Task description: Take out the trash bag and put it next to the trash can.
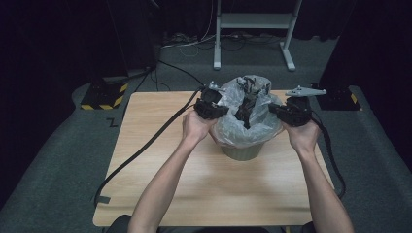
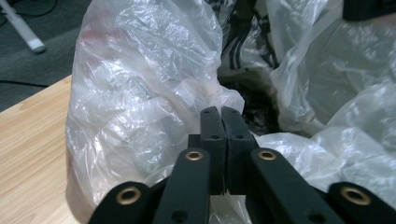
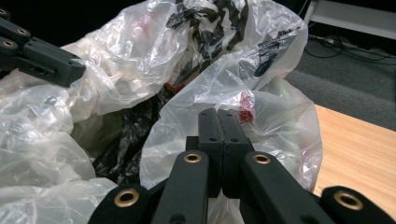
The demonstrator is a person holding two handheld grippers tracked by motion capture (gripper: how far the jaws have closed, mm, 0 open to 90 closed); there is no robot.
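A clear plastic bag (image 1: 248,121) lines a small dark bin (image 1: 241,151) at the far middle of the wooden table (image 1: 209,194). Dark crumpled rubbish (image 1: 245,109) fills it. My left gripper (image 1: 224,110) presses against the bag's left rim, jaws shut, and the film bunches around its tips (image 2: 222,114). My right gripper (image 1: 272,109) is at the right rim, jaws also shut, with a raised lobe of the bag (image 3: 243,98) at its tips (image 3: 218,114). The left gripper (image 3: 42,58) also shows across the bag opening in the right gripper view.
A thick black cable (image 1: 141,150) trails from the left gripper across the table and off its front left. Another cable (image 1: 335,165) hangs off the right edge. A white metal stand (image 1: 252,29) and yellow-black striped bases (image 1: 104,97) sit on the floor behind.
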